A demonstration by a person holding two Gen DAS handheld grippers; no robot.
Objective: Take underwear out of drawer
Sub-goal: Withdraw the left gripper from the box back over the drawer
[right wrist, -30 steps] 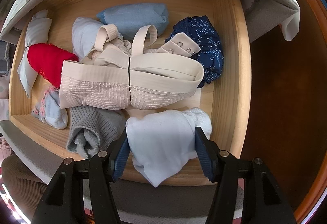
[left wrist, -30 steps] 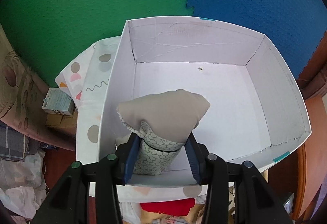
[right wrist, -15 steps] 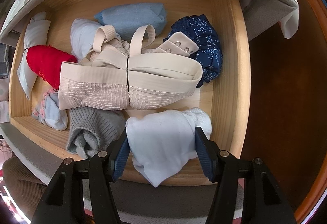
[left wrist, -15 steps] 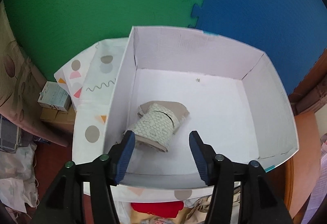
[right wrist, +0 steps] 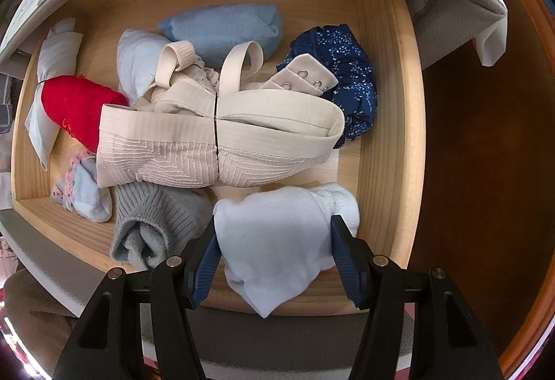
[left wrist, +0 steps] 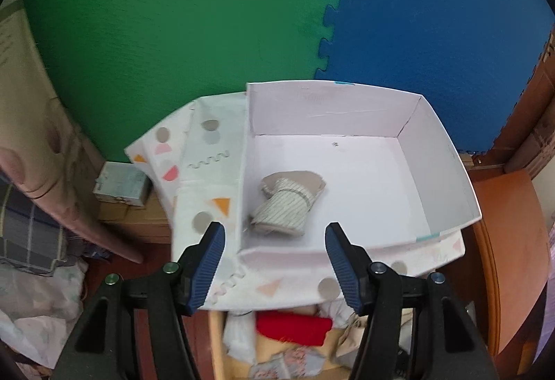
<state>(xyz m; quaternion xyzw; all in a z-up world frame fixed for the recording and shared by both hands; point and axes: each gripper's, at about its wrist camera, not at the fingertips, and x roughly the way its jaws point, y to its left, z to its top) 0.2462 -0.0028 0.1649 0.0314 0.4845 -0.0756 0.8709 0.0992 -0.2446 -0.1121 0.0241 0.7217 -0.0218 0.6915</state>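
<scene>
Green foam mat (left wrist: pixel 180 43) interlocks with blue foam mat (left wrist: pixel 433 26). A small carton (left wrist: pixel 121 184) sits beside a patterned box lid (left wrist: pixel 204 171), near a plaid cloth (left wrist: pixel 27 234).

Bright, even daylight; soft shadows; left view motion-blurred; heavy fisheye warping, dark vignette at corners.

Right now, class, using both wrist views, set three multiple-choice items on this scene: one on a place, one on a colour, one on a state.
1. Where does the rolled beige underwear lie?
A. in the white box
B. in the wooden drawer
C. on the mat

2. What colour is the bundle between the right gripper fingers?
A. red
B. white
C. navy

3. How is the left gripper?
A. shut on cloth
B. open, holding nothing
C. out of view

Answers: 1 A, it rests on the box floor; 2 B, pale white cloth fills the gap; 3 B, fingers spread apart.
</scene>
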